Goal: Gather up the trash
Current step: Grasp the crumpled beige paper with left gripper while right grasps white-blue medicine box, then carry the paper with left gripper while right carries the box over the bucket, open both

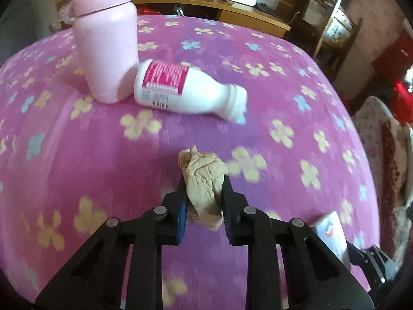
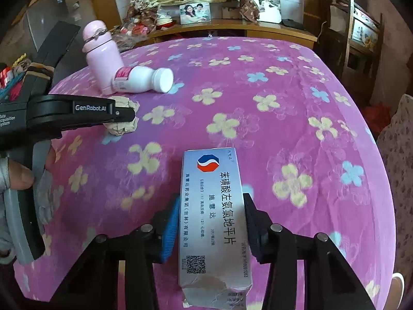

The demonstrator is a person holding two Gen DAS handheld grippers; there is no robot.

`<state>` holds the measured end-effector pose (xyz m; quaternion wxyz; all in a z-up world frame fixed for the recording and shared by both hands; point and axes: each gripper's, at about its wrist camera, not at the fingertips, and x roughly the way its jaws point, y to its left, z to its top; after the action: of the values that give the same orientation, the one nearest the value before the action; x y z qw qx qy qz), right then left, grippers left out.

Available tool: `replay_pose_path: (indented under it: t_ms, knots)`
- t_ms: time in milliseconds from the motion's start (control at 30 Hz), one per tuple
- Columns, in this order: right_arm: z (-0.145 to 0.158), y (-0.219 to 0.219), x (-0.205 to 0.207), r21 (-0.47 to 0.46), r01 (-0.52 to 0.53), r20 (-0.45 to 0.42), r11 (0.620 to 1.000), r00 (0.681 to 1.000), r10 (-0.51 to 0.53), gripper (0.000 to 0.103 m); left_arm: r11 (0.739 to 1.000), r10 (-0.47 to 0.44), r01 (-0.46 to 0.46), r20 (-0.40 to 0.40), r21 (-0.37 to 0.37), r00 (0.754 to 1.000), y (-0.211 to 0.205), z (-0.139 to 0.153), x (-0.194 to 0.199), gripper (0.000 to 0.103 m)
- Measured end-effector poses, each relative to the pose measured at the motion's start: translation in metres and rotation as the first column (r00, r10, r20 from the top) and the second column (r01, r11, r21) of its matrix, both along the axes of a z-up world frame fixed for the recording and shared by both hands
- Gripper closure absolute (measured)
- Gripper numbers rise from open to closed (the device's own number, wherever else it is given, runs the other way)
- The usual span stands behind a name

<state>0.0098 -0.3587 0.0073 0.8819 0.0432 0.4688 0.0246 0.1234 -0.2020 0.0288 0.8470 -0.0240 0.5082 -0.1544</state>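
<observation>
A crumpled tan paper wad point(image 1: 204, 178) sits squeezed between the black fingers of my left gripper point(image 1: 204, 180), just above the pink flowered cloth point(image 1: 284, 90). From the right wrist view the same wad point(image 2: 124, 129) shows under the left gripper point(image 2: 124, 115), with a hand point(image 2: 20, 175) on its handle. My right gripper point(image 2: 211, 197) is shut on a silver medicine box point(image 2: 211, 206), pads pressed on both long sides. The box point(image 1: 333, 232) also shows at the left view's lower right. A white bottle point(image 1: 180, 90) point(image 2: 142, 78) lies on its side against an upright pink flask point(image 1: 108, 51) point(image 2: 102, 59).
The cloth-covered surface point(image 2: 284, 118) curves away to edges at right and far side. Behind it runs a wooden sideboard point(image 2: 232, 29) with a framed photo point(image 2: 195, 13) and clutter. A wooden rack point(image 2: 356, 33) stands at the far right.
</observation>
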Motion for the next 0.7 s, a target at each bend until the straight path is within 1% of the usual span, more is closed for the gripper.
replay_pose_path:
  t_ms: [167,333,367,567,700]
  knots:
    - [0.007,0.003,-0.034,0.033,-0.012,-0.004,0.999,1.0,0.012,0.058,0.999,-0.047,0.046,-0.01,-0.024,0.999,0.012,0.01,-0.05,0.082]
    - [0.009,0.005,-0.072,0.047,-0.003,-0.023,0.999,1.0,0.004,0.058,0.996,-0.084,0.083,-0.037,-0.043,0.996,0.02,0.01,-0.101,0.082]
    - [0.009,0.005,-0.079,0.042,0.0,-0.025,0.999,1.0,0.001,0.058,0.995,-0.09,0.088,-0.037,-0.035,0.995,0.021,0.01,-0.112,0.082]
    - [0.02,0.002,-0.119,0.024,0.039,-0.006,0.999,0.999,-0.039,0.058,0.993,-0.116,0.116,0.031,0.007,0.993,0.017,0.018,-0.164,0.082]
    - [0.023,0.002,-0.143,0.018,0.052,-0.007,0.998,0.999,-0.051,0.058,0.989,-0.15,0.148,0.059,0.029,0.987,0.007,0.021,-0.19,0.082]
